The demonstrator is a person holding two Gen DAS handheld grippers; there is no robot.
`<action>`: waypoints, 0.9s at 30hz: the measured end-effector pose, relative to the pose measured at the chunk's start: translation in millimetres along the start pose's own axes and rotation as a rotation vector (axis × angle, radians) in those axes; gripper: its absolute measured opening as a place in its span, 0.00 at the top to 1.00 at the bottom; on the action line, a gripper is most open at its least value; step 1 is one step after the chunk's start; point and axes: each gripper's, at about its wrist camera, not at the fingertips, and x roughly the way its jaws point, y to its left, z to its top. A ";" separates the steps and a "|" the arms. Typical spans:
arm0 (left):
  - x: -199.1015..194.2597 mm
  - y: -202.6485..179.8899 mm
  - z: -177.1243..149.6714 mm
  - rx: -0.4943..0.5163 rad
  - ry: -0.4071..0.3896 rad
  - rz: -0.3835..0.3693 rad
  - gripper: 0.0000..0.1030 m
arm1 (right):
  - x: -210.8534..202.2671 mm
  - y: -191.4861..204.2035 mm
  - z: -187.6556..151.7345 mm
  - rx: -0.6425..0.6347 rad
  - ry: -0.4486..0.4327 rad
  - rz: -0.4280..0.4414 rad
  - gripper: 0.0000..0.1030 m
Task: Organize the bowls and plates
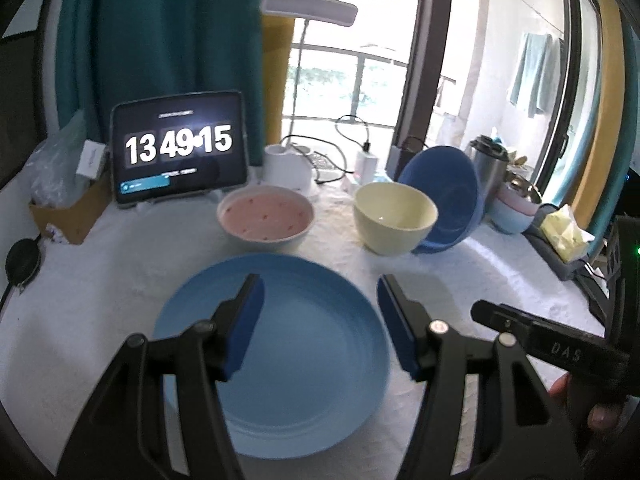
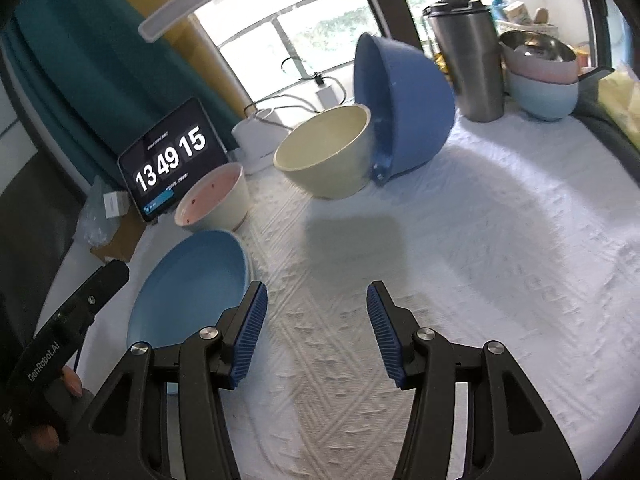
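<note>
Hardly anything looked sorted: the blue plate lay flat on the bench, nothing on it. Behind it stood the pink bowl and cream bowl, both empty, a blue bowl tipped against the cream one. Left tool gaped above the plate; right tool gaped over bare cloth.

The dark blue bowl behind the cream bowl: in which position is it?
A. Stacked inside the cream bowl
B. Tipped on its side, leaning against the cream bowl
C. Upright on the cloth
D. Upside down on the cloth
B: the dark blue bowl stands on its edge with its opening sideways, resting against the cream bowl.
</note>
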 end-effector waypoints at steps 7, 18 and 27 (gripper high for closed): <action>1.8 -24.4 16.7 0.016 0.006 -0.042 0.41 | -17.3 -15.2 18.2 0.016 -0.032 -0.017 0.47; 20.7 -46.9 36.5 0.033 0.024 -0.075 0.41 | -24.5 -35.0 43.3 0.036 -0.055 -0.038 0.47; 37.2 -53.4 45.8 0.034 0.037 -0.088 0.41 | -22.2 -46.7 61.7 0.040 -0.068 -0.064 0.47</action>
